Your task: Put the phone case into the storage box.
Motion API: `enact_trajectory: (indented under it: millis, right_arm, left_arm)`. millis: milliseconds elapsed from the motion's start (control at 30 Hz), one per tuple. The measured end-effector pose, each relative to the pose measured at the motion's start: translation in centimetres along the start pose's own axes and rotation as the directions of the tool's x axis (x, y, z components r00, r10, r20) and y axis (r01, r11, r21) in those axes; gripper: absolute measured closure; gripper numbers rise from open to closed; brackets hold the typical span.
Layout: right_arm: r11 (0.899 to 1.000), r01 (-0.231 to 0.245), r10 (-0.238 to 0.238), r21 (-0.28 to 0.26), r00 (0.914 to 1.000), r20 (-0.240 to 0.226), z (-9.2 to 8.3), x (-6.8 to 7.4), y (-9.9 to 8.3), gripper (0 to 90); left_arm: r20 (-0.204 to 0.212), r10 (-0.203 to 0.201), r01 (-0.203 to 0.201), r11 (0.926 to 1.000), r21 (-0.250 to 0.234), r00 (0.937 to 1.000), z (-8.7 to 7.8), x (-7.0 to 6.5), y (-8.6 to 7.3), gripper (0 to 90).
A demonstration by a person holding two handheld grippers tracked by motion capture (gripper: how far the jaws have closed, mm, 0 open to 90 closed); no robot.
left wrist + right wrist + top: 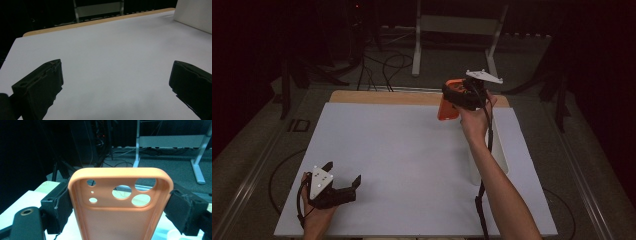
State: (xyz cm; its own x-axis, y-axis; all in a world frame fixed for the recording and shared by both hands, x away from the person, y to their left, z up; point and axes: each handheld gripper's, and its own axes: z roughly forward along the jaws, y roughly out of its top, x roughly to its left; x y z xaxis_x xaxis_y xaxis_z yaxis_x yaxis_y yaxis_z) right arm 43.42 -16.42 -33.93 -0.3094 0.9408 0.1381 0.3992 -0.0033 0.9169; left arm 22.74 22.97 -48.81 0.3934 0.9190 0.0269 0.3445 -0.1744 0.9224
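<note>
An orange phone case [447, 107] hangs in the air over the far right part of the white table [402, 150], with my right gripper [462, 95] shut on its two long sides. In the right gripper view the case [120, 220] stands upright with its hollow inside and several camera holes facing me, and both pads press its edges. My left gripper [343, 176] rests low at the table's near left corner. Its jaws stand wide apart over bare white surface [112, 75], with nothing between them.
A white box-like object [499, 155] stands on the table under my right forearm and shows as a white block [195, 15] in the left gripper view. A wooden strip [387, 96] edges the table's far side. Beyond it are a metal frame [457, 25] and cables on the floor.
</note>
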Motion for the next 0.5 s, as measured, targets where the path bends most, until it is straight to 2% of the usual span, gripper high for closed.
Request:
enact_trajectory:
  millis: [500]
  right_arm:
    - [1.000, -0.001, 0.002, -0.005, 0.9993, 0.038, -0.01, -1.05, 0.78, 16.2]
  left_arm:
    - [-0.002, 0.000, 0.000, 1.0000, 0.000, 1.0000, -0.03, 0.02, 0.00, 0.1]
